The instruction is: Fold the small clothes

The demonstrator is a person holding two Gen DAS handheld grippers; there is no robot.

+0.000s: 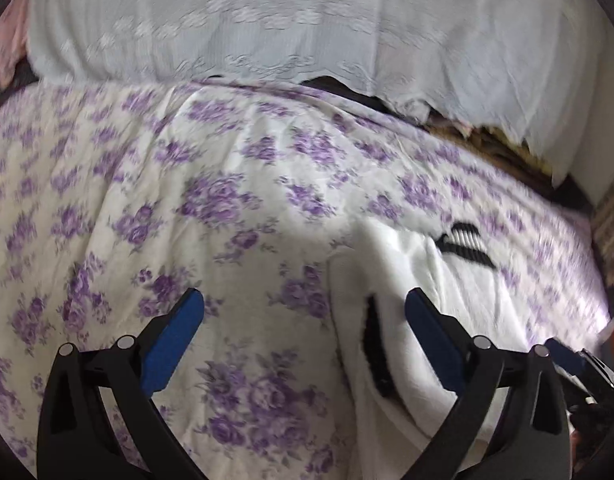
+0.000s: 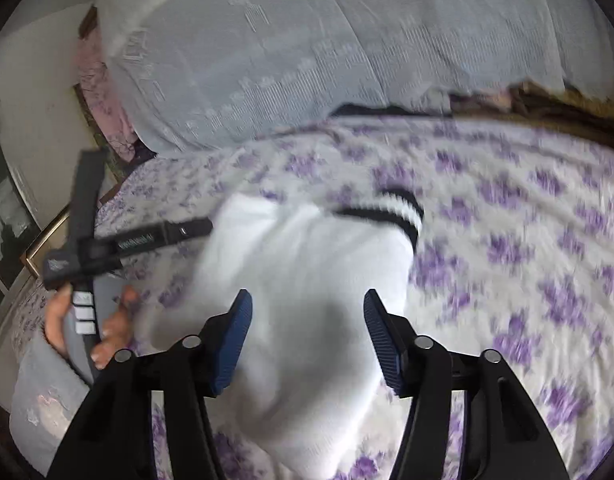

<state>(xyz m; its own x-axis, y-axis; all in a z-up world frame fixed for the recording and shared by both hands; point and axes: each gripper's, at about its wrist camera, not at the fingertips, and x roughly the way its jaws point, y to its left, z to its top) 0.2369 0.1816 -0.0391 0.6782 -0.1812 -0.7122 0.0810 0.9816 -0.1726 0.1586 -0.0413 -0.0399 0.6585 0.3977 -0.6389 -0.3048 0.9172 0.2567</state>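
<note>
A small white garment (image 1: 407, 264) with a black mark (image 1: 463, 244) lies bunched on the purple-flowered bedsheet (image 1: 227, 200). My left gripper (image 1: 303, 296) is open wide just above the sheet, its right finger over the garment's left edge, with nothing between the pads. In the right wrist view the same white garment (image 2: 307, 248), with black and white striped trim (image 2: 399, 204), lies under my right gripper (image 2: 308, 294). That gripper is open, with the cloth below the gap and the pads not pressing on it. A hand (image 2: 119, 320) holds the left gripper (image 2: 87, 240) at the left.
A pale lace-patterned cover (image 1: 307, 20) drapes a mound at the back of the bed. Pink cloth (image 2: 103, 96) and a framed picture (image 2: 11, 216) sit at the far left. Brown fabric (image 1: 499, 148) shows under the cover's right edge. The flowered sheet (image 2: 527, 240) stretches to the right.
</note>
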